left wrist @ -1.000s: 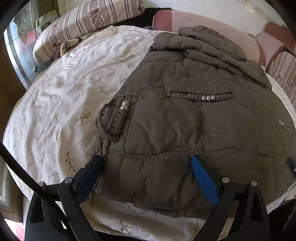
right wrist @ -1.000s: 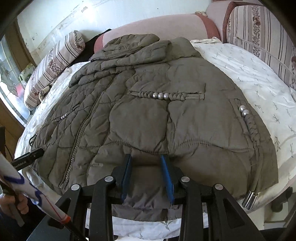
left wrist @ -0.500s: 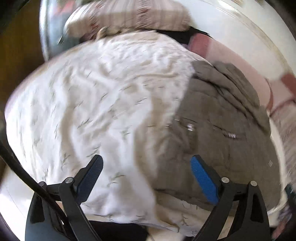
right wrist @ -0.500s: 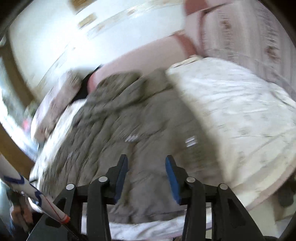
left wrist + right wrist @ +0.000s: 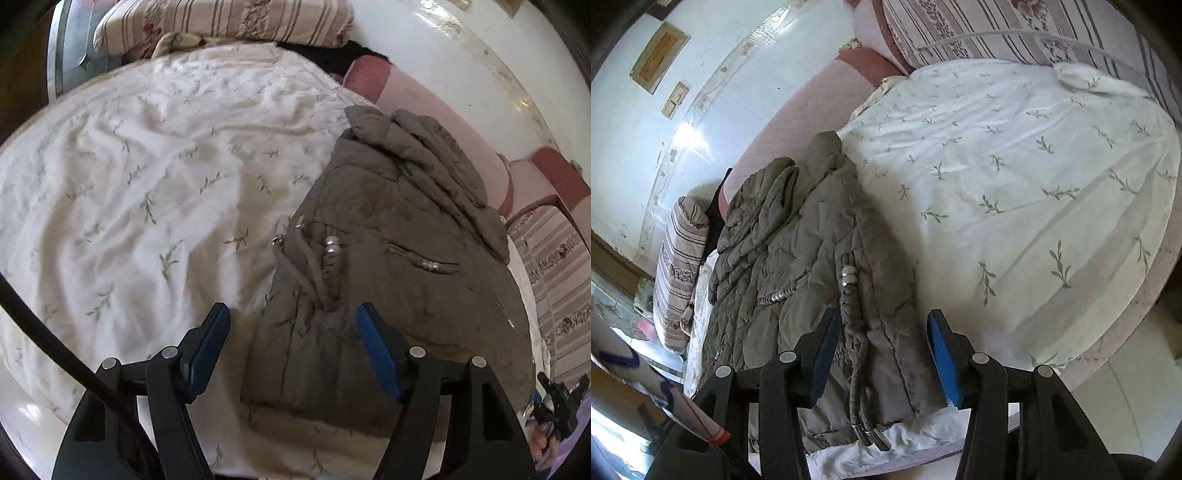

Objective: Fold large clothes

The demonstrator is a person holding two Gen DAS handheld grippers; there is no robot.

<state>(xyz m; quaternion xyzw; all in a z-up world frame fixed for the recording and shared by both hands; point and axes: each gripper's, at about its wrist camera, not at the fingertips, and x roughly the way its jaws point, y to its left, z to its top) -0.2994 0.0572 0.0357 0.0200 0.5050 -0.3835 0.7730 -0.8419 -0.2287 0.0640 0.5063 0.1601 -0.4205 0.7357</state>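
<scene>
An olive-brown quilted jacket (image 5: 399, 266) lies spread on a bed with a white leaf-print sheet (image 5: 147, 192), hood toward the headboard. My left gripper (image 5: 293, 347) is open and empty, above the jacket's near left hem corner, by its braided drawcord with silver beads (image 5: 330, 254). The jacket also shows in the right wrist view (image 5: 798, 266). My right gripper (image 5: 882, 354) is open and empty over the jacket's near right hem corner, where a braided cord (image 5: 855, 332) ends in metal tips.
Striped pillows (image 5: 229, 22) lie at the bed's far left and a striped cushion (image 5: 1015, 33) at the right. A pink padded headboard (image 5: 436, 99) backs the bed. The sheet (image 5: 1034, 184) spreads wide beside the jacket.
Both grippers swung outward from the hem's middle to the jacket's two near corners. The right gripper's jaws opened wider and let go of the hem fabric between them.
</scene>
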